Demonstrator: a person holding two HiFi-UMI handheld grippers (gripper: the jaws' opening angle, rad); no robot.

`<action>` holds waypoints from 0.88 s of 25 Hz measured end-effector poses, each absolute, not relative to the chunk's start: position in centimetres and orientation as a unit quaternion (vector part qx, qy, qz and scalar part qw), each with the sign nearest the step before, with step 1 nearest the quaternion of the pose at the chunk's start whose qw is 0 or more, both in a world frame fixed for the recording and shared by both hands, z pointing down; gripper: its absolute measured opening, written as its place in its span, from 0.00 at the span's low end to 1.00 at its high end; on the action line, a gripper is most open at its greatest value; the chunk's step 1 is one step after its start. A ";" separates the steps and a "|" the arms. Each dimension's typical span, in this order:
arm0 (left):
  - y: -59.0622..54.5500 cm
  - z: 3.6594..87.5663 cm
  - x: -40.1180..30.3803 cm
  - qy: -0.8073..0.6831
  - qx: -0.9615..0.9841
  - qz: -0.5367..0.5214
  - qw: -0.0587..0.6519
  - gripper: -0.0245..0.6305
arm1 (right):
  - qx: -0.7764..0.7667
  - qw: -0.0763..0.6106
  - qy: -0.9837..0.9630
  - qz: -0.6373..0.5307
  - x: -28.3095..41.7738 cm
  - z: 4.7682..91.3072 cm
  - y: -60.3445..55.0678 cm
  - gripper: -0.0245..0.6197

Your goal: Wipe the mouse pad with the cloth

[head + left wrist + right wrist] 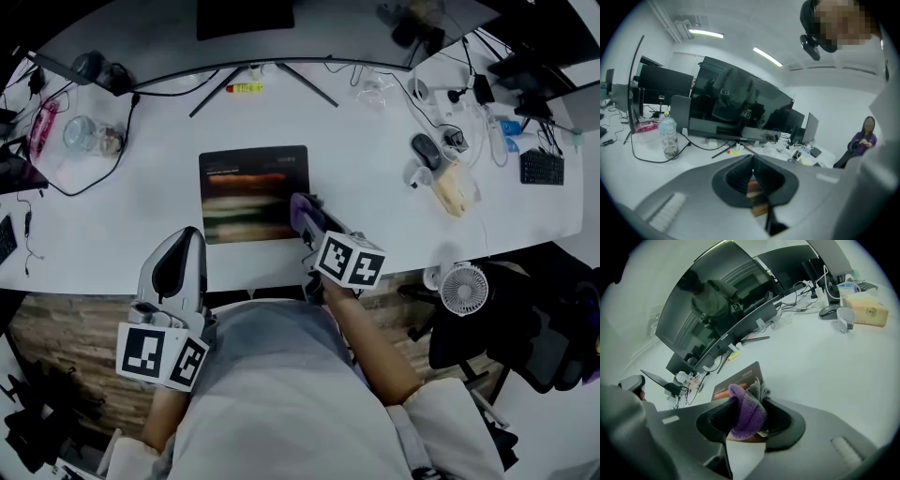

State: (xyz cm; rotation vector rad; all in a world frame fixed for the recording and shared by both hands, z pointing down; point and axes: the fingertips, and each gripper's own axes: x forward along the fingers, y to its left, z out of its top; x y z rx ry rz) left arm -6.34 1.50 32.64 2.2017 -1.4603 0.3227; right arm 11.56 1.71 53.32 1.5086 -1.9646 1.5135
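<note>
Two grippers sit at the near side of the white tabletop [375, 178]. The right gripper [307, 214] has its jaws clamped on a purple and grey cloth [746, 411] at the right edge of the dark mouse pad [251, 192]. The left gripper [190, 242] is off the pad's near left corner, its jaws pressed together with nothing between them.

Cloth [745, 416] fuzzy, napped fabric; mouse pad [253, 192] matt, smooth; desk [375, 187] smooth, matt white
</note>
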 end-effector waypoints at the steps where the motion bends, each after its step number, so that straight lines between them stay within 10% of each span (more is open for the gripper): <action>1: 1.5 32.6 -6.3 -0.533 0.804 0.117 0.238 0.04 | 0.515 0.119 -0.673 0.518 11.4 53.3 1.8 0.28; 22: 2.8 32.8 -8.1 -0.542 0.796 0.110 0.248 0.04 | 0.485 0.131 -0.692 0.520 6.1 53.4 3.0 0.28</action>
